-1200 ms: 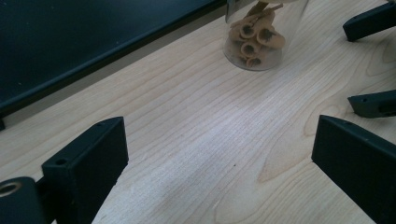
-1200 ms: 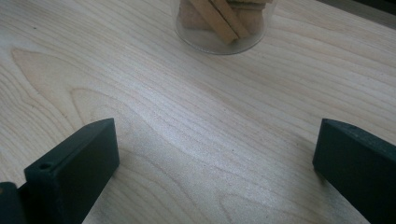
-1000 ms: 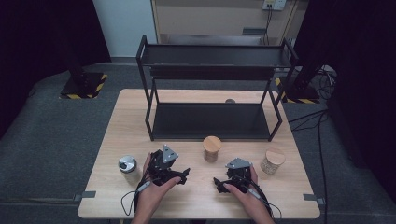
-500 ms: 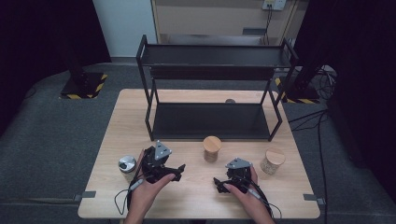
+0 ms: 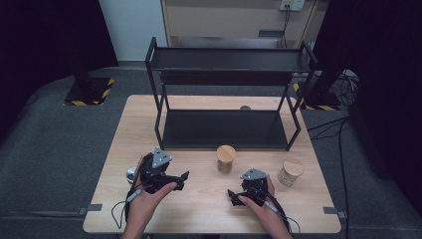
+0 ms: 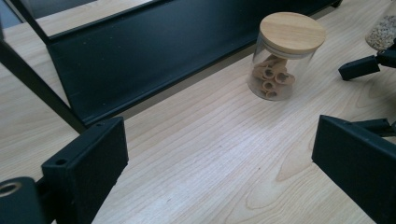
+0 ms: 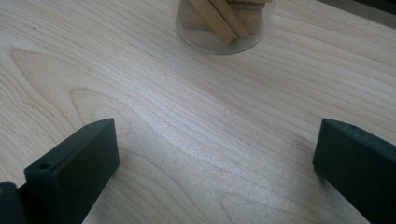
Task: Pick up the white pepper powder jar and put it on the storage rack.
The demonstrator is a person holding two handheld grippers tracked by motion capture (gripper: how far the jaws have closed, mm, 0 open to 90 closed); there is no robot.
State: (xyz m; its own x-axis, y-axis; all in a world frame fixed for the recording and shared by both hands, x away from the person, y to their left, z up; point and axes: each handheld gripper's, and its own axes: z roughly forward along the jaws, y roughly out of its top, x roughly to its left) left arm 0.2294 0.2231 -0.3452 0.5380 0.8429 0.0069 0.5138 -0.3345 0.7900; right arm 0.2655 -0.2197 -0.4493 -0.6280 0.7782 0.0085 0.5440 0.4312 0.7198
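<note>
Two hand-held grippers in play, both with jaws spread wide and nothing between them. My left hand-held gripper (image 5: 183, 178) sits low over the tabletop (image 5: 209, 209) near the front edge, jaws pointing off to the right and a bit away from me. From its own camera the jar with the wooden lid (image 6: 285, 56) is straight ahead and slightly right of centre, standing upright on the wood, still well apart from the jaw tips. Looks like rolled wafer-ish sticks inside, can't say for sure.

My right hand-held gripper (image 5: 233, 195) is also parked low, jaws aimed left and forward, and its camera catches just the bottom of that same jar (image 7: 219, 23) dead ahead between the jaw lines. So both are kind of aimed at it from opposite sides. From the high view the jar (image 5: 226, 159) sits between the two hands and beyond them, just in front of the black shelf rack (image 5: 226, 129). I'd call the right one a little nearer, though it's close.

Jar's long axis is vertical, so I'd go in level from the side and close across the glass body below the lid.

Other stuff: a second lidded jar (image 5: 290, 172) out to the right, and a metal-topped thing (image 5: 132, 175) tucked behind the left hand.
</note>
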